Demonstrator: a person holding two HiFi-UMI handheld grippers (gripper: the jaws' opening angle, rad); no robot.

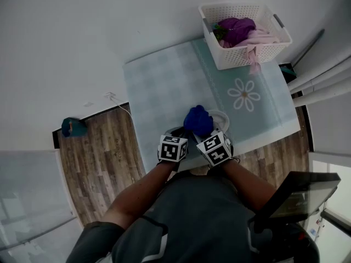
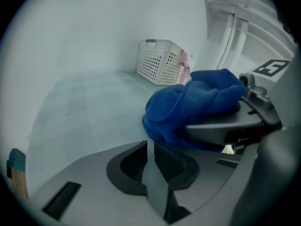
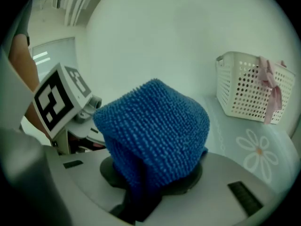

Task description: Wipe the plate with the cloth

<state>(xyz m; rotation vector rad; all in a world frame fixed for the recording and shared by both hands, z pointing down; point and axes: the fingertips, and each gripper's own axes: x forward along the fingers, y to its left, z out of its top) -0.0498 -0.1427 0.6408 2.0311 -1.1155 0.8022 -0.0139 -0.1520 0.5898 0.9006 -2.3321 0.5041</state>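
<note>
Both tongs are closed on something. The right gripper (image 3: 141,197) holds the blue cloth (image 1: 198,119), bunched into a thick soft lump over its jaws. The left gripper (image 2: 151,166) pinches a thin pale edge, which I take for the rim of the plate (image 1: 224,115). Plate and cloth are at the near edge of the table (image 1: 159,81), the cloth lying on the plate. The cloth is light and yielding. The plate is stiff, probably slippery and breakable, so a firm hold at the rim suits it.
</note>
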